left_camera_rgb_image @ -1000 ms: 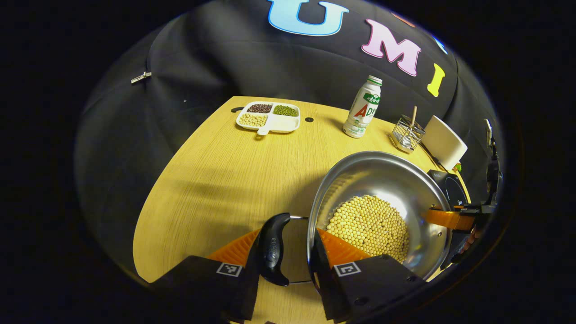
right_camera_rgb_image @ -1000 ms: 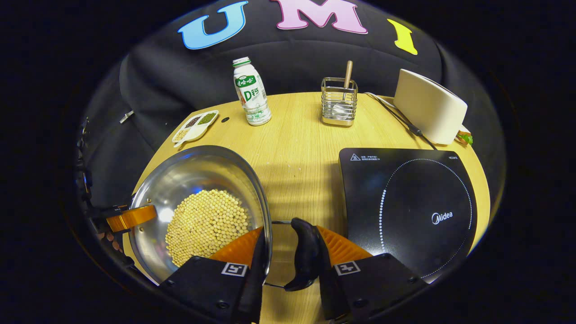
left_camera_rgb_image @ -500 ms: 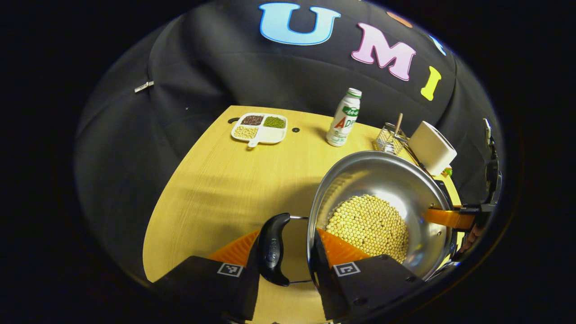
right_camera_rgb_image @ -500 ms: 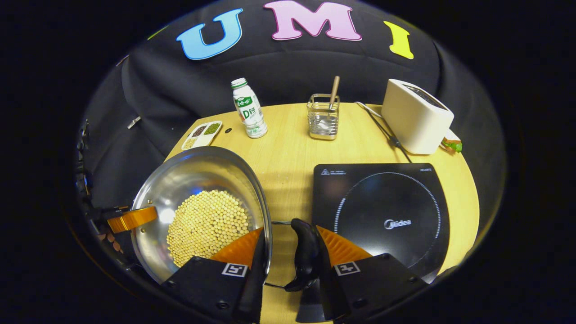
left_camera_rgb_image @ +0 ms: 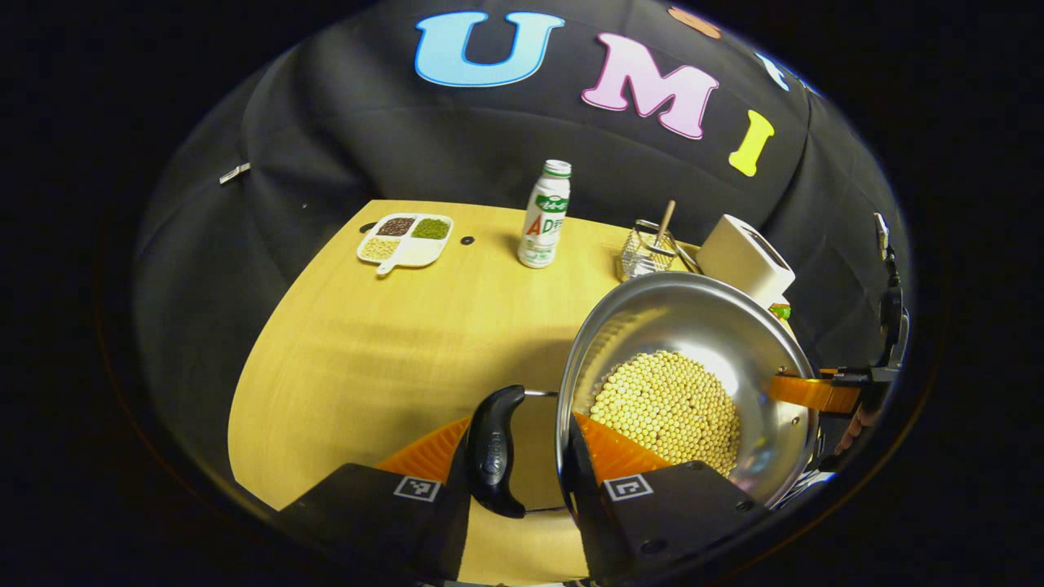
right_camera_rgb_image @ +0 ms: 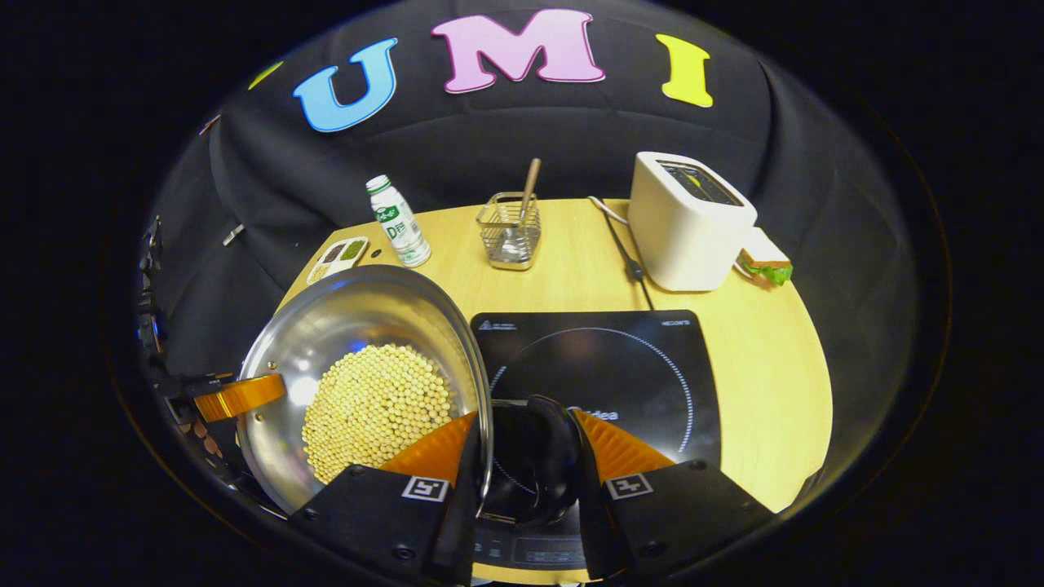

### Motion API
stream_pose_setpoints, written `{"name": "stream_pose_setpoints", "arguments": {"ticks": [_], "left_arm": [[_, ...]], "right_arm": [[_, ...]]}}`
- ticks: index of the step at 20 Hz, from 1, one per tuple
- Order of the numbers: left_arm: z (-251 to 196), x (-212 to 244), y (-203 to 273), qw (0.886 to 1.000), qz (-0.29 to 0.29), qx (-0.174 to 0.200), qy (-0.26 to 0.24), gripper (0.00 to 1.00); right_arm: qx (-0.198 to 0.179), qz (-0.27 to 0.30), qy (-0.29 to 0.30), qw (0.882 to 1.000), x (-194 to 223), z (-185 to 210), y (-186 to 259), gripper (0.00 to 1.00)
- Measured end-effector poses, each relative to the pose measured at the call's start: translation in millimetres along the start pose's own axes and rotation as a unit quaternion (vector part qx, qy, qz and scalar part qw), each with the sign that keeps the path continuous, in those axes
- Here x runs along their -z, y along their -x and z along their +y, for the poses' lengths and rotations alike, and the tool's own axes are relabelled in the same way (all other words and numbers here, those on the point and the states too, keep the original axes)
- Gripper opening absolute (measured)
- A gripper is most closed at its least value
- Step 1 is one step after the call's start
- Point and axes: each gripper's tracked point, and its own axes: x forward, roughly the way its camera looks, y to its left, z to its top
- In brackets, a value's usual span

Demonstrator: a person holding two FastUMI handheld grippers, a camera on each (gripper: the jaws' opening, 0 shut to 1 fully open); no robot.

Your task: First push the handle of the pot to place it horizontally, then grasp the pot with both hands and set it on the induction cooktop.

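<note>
A: Clamping what, and how tight?

B: Pinching narrow with the left gripper [left_camera_rgb_image: 522,461] across the left handle [left_camera_rgb_image: 493,452] and the wall of the pot [left_camera_rgb_image: 677,318] together, one finger outside the handle, the other inside the rim. Doing the same with the right gripper [right_camera_rgb_image: 526,461] on the right handle [right_camera_rgb_image: 555,456].

A: And sitting where right now?

B: Hanging, by the look of it, above the near middle of the worktop [left_camera_rgb_image: 367,342], overlapping the left edge of the induction cooktop [right_camera_rgb_image: 636,367]. Not yet resting on the ring. Staying well apart from the toaster [right_camera_rgb_image: 689,220] and the utensil holder [right_camera_rgb_image: 510,232] toward the far edge.

A: Expecting what in the hands?

B: Judging it stiff and fairly heavy: steel shell, plus a deep heap of soybeans [left_camera_rgb_image: 665,408] loading the bottom. Guessing slick too, being polished metal against one pad on each side. Counting on the handles, looking less slippery than the steel, for the surer bite.

A: Worrying about anything?

B: Tipping. Beans being loose, likely rolling toward whichever side is dipping and dragging the weight along. Keeping both sides level, then, and setting down gently rather than dropping.
</note>
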Motion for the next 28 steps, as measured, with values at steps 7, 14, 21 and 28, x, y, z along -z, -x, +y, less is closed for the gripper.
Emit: {"name": "stream_pose_setpoints", "arguments": {"ticks": [7,14,21,28], "left_arm": [[-72,2,-18,1.0,0.004,0.015,-0.005,0.58],[-120,0,-36,1.0,0.009,0.023,-0.018,0.58],[-153,6,-58,0.999,0.016,0.021,-0.022,0.58],[-166,13,-78,1.0,0.018,0.015,-0.021,0.58]], "right_arm": [[0.014,0.0,-0.005,1.0,-8,-70,8,0.51],[0.022,-0.001,-0.021,1.0,-9,-119,5,0.54],[0.023,0.005,-0.028,0.999,-6,-155,-9,0.54],[0.022,0.011,-0.028,0.999,-3,-173,-24,0.54]]}}
